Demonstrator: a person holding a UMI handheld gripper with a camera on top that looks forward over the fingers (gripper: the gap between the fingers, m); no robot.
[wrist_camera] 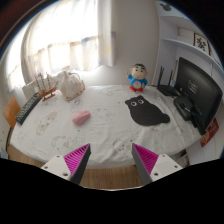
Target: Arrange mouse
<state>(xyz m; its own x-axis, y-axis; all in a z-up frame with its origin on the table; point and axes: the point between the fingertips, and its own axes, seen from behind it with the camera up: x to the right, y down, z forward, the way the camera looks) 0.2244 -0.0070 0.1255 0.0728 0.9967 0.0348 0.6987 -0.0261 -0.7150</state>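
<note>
A small pink mouse lies on the white tablecloth, left of the table's middle. A black cat-shaped mouse mat lies to its right, farther back. My gripper is open and empty, with its magenta pads spread wide over the table's near edge. The mouse is ahead of the left finger and well beyond it.
A black keyboard lies at the table's left edge, with a white plush toy behind it. A small figurine stands at the back. A monitor stands at the right. The wooden table rim shows between the fingers.
</note>
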